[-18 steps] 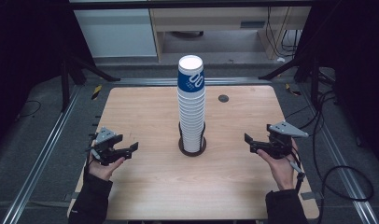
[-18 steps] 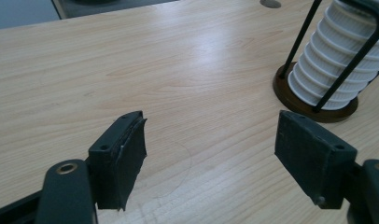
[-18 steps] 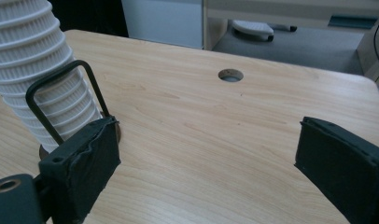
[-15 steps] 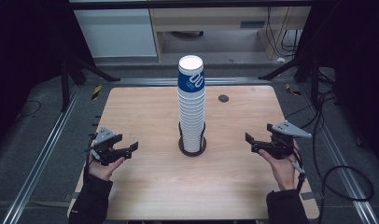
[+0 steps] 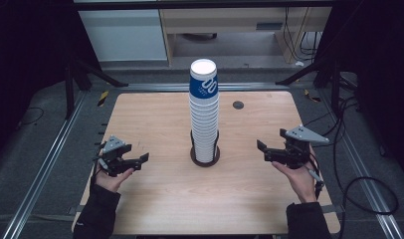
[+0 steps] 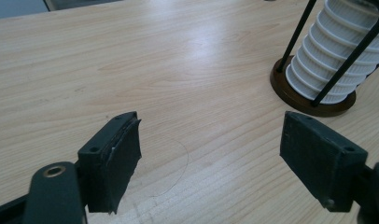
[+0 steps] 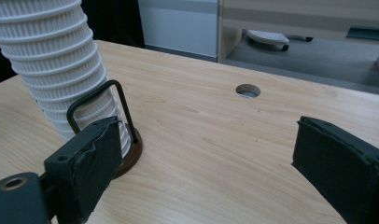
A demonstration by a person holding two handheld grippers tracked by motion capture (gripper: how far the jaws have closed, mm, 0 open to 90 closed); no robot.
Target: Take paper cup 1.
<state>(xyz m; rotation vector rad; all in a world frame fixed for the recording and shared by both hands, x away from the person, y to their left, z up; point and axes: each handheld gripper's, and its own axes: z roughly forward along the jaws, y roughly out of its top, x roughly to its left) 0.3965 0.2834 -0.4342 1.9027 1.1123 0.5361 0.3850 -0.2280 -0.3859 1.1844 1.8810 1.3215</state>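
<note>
A tall stack of white paper cups (image 5: 204, 119), its top cup banded in blue, stands in a holder with a brown round base (image 5: 205, 160) and black wire hoops at the middle of the wooden table (image 5: 155, 199). To its left, my left gripper (image 5: 140, 162) hovers low over the table, held in a hand, open and pointing at the stack. On the other side my right gripper (image 5: 263, 152) is also open and faces the stack. The left gripper view has the open jaws of my left gripper (image 6: 211, 128) over bare wood, with the stack (image 6: 337, 60) ahead at the right. In the right gripper view, my right gripper (image 7: 208, 135) is open with nothing between its jaws, and the stack (image 7: 52, 60) is at the left.
A round cable hole (image 5: 238, 105) lies in the table behind and right of the stack. Metal rails run along both sides of the table, and cables trail on the floor at the right. A white cabinet (image 5: 123, 35) and shelving stand beyond the far edge.
</note>
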